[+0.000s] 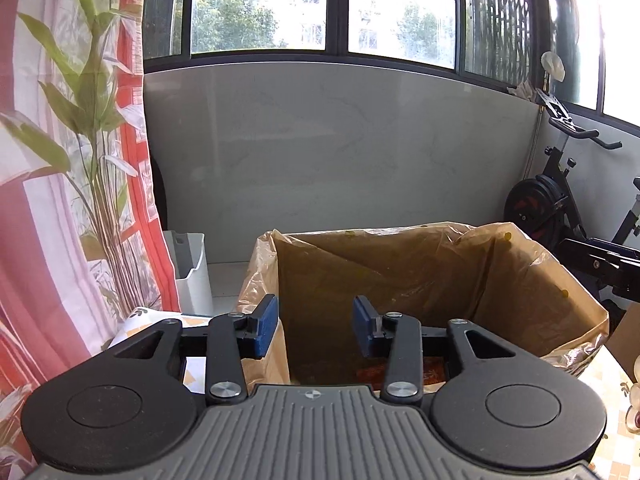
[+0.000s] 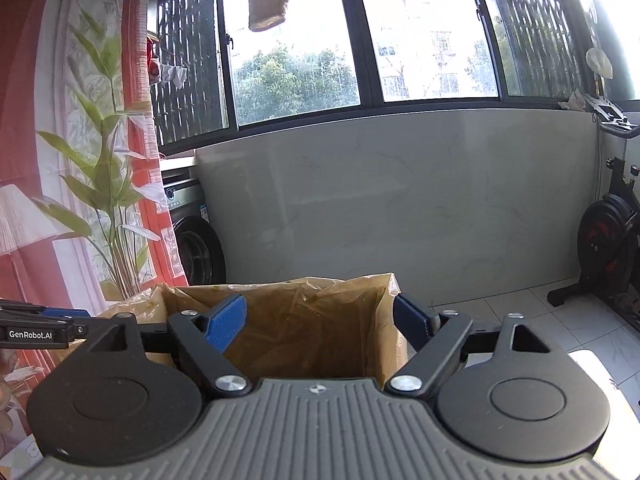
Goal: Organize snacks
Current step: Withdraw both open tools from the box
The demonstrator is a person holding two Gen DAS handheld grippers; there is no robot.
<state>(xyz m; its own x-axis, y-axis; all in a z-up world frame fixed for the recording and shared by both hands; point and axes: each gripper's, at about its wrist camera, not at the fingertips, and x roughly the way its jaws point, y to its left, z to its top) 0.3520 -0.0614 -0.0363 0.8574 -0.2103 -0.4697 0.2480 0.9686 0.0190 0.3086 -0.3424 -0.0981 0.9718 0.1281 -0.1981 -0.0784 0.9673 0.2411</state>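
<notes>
A cardboard box lined with a yellowish plastic bag (image 1: 400, 280) stands right in front of both grippers. In the left wrist view my left gripper (image 1: 315, 326) hovers over the box's near edge, open, with nothing between its blue pads. An orange-red packet (image 1: 400, 372) shows low inside the box, below the fingers. In the right wrist view my right gripper (image 2: 320, 320) is open wide over the same lined box (image 2: 304, 320), empty. The left gripper's tip (image 2: 40, 326) pokes in at that view's left edge.
A red and white curtain with a leaf print (image 1: 72, 160) hangs at the left. A white bin (image 1: 192, 276) stands behind the box on the left. An exercise bike (image 1: 568, 208) stands at the right, a washing machine (image 2: 196, 240) by the wall. A patterned tablecloth (image 1: 608, 384) lies beneath.
</notes>
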